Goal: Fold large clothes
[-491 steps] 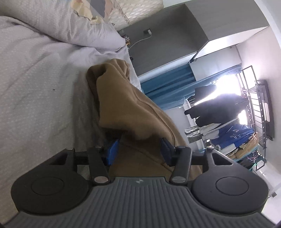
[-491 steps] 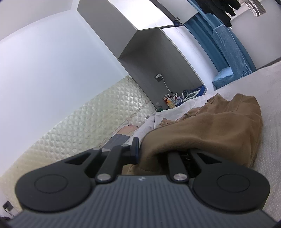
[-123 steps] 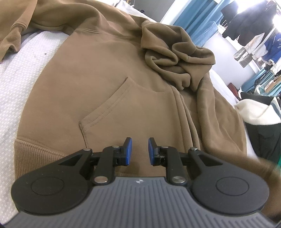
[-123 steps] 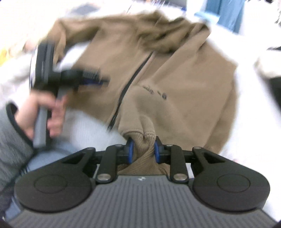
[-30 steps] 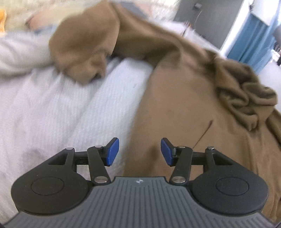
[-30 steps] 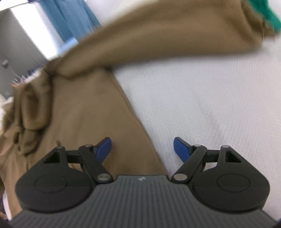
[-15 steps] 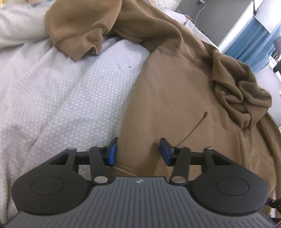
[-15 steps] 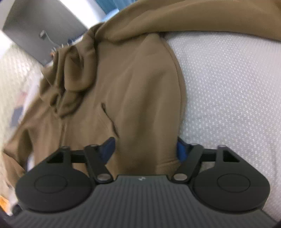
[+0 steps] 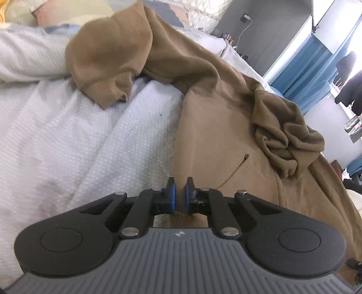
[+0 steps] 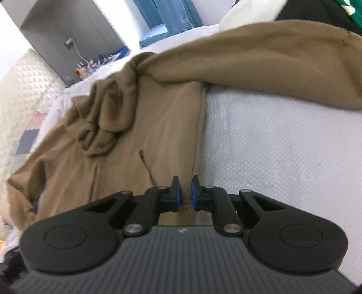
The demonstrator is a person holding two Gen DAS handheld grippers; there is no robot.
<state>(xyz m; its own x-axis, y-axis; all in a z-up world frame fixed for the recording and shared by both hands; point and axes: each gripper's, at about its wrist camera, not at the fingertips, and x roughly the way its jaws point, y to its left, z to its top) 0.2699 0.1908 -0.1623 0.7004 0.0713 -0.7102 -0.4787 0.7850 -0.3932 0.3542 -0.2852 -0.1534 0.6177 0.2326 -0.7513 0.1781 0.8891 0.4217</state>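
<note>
A brown hoodie (image 9: 217, 126) lies spread front-up on the white bed (image 9: 79, 144), its hood (image 9: 285, 140) bunched in the middle. One sleeve (image 9: 108, 67) lies out to the left. My left gripper (image 9: 179, 194) is shut on the hoodie's hem at its left bottom corner. In the right wrist view the hoodie (image 10: 158, 126) reaches away from me, its other sleeve (image 10: 260, 61) stretched out to the right. My right gripper (image 10: 185, 194) is shut on the hem at the right bottom corner.
Pillows (image 9: 27, 56) lie at the head of the bed on the left. A grey wardrobe (image 10: 63, 29) and blue curtains (image 9: 312, 63) stand beyond the bed. Other clothes (image 10: 316, 9) lie by the right sleeve.
Both grippers were open over the hoodie's bottom corners half a second ago. Both have since closed on the hem.
</note>
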